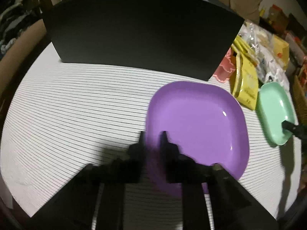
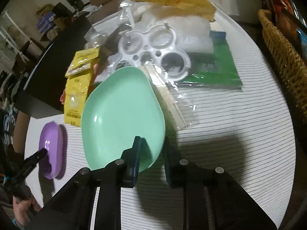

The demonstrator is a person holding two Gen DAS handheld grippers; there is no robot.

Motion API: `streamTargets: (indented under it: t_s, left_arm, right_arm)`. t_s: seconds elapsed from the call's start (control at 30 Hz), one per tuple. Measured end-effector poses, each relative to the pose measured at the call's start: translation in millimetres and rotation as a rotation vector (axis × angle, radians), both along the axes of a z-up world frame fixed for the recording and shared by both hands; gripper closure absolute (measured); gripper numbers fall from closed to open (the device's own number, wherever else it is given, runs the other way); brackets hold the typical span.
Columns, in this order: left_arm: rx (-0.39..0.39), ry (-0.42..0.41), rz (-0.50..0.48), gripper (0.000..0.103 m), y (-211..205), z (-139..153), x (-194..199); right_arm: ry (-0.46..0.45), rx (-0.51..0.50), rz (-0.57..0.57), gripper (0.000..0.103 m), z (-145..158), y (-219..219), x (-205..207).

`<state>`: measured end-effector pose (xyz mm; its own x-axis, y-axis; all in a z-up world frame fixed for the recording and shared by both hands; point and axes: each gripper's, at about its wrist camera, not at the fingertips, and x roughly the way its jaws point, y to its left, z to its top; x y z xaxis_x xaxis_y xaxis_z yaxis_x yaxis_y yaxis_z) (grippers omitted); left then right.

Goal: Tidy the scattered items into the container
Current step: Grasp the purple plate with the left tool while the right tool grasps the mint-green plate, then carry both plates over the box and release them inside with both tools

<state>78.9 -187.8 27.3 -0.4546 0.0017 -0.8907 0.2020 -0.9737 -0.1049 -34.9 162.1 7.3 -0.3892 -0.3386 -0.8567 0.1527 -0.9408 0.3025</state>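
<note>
Purple plate (image 1: 197, 126) lies on the striped tablecloth (image 1: 76, 115), near-right of the black container (image 1: 142, 30). Your left gripper (image 1: 152, 136) straddles its near-left rim, jaws narrowly parted; whether they pinch it, you cannot tell. Seat the rim deep before lifting.

In the right wrist view, your right gripper (image 2: 151, 141) has its left finger over the green plate (image 2: 122, 115) and its right finger outside the rim, jaws apart. Close squarely, then lift clear of the yellow packets (image 2: 76, 94).
</note>
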Motion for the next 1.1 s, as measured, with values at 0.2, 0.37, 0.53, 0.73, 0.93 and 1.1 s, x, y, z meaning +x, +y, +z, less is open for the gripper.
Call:
streamTargets:
  t_s: [0.2,0.37,0.53,0.73,0.93,1.1]
  left_arm:
    - [0.022,0.04,-0.01,0.099,4.8,12.2,6.9]
    - [0.036,0.083,-0.025,0.1,3.2,34.4,12.0]
    - [0.011,0.118,-0.041,0.1,3.1,60.8,15.0]
    - [0.003,0.152,-0.05,0.099,12.6,83.8,16.4]
    - [-0.01,0.19,-0.069,0.099,15.2,110.9,24.0]
    - [-0.021,0.217,-0.072,0.099,8.2,132.4,28.1]
  right_arm:
    - [0.041,0.005,0.063,0.084,14.9,-6.1,10.3]
    - [0.078,-0.02,0.092,0.086,37.1,-10.4,19.8]
    - [0.143,0.022,0.129,0.086,66.1,-26.0,26.4]
    - [0.185,0.044,0.15,0.087,88.7,-35.9,35.3]
    - [0.23,0.036,0.168,0.087,110.8,-46.6,45.7]
    - [0.266,0.073,0.176,0.086,125.9,-54.5,49.6]
